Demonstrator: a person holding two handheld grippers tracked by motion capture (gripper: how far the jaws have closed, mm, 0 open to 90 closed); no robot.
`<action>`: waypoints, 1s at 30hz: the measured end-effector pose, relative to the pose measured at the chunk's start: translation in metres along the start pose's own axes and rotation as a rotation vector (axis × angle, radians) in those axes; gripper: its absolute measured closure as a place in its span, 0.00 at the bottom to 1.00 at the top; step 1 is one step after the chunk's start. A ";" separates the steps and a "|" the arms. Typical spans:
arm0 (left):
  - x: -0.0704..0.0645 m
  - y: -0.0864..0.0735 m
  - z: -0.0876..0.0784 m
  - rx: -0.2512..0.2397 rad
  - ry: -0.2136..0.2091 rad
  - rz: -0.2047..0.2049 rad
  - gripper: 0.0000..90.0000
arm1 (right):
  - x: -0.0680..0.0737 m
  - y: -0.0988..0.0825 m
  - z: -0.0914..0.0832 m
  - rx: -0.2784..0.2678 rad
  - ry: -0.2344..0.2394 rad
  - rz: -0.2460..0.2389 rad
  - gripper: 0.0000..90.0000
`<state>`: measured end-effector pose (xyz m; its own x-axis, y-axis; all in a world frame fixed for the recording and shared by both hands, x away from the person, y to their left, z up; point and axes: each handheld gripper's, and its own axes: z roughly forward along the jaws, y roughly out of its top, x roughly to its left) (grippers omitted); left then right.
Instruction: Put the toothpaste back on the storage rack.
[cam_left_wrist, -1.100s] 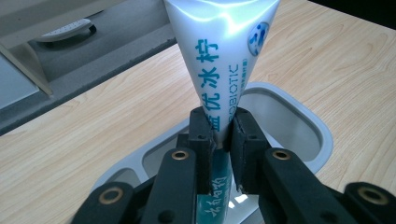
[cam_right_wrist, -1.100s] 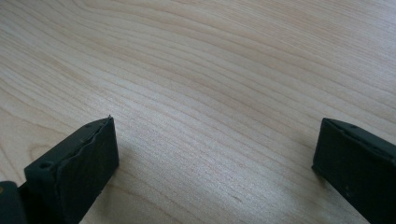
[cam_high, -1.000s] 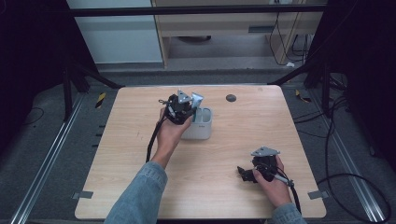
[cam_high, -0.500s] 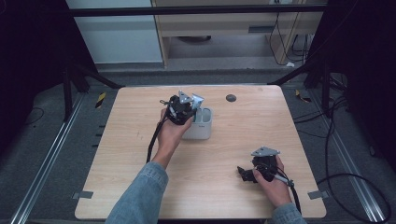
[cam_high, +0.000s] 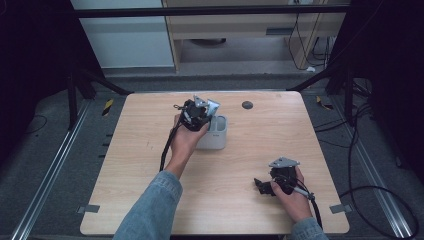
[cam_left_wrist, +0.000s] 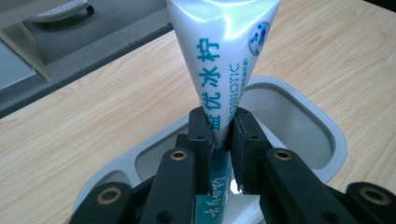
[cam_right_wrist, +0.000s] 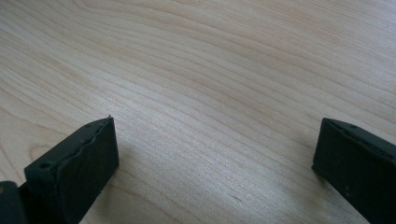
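A white toothpaste tube (cam_left_wrist: 219, 60) with blue lettering is pinched between the pads of my left gripper (cam_left_wrist: 223, 133), which is shut on it. The tube hangs over the opening of a light grey holder (cam_left_wrist: 322, 126). From above, my left gripper (cam_high: 202, 112) sits at the holder's (cam_high: 215, 137) far left rim, near the middle of the table. At the front right, my right gripper (cam_high: 260, 185) rests low over the bare wood. Its jaws stand wide open (cam_right_wrist: 215, 154) with nothing between them.
The wooden table (cam_high: 150, 165) has a small dark round object (cam_high: 246, 105) near its far edge. Black frame posts and cables stand around the table. Bare wood lies between the holder and the right gripper.
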<state>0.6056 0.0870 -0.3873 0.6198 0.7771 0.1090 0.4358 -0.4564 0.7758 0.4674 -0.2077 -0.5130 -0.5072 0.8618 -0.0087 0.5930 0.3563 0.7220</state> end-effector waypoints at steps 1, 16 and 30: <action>-0.001 0.000 0.001 0.001 0.001 0.003 0.87 | 0.000 0.000 0.000 0.000 0.001 0.000 0.00; -0.004 0.003 0.005 0.005 0.000 0.000 0.87 | 0.000 0.000 0.000 0.000 0.000 0.000 0.00; -0.004 0.001 0.005 0.010 -0.014 -0.008 0.84 | 0.000 0.000 0.000 0.000 0.000 0.000 0.00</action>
<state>0.6067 0.0815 -0.3904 0.6248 0.7751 0.0941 0.4474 -0.4542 0.7704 0.4674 -0.2077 -0.5130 -0.5073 0.8617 -0.0085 0.5931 0.3563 0.7220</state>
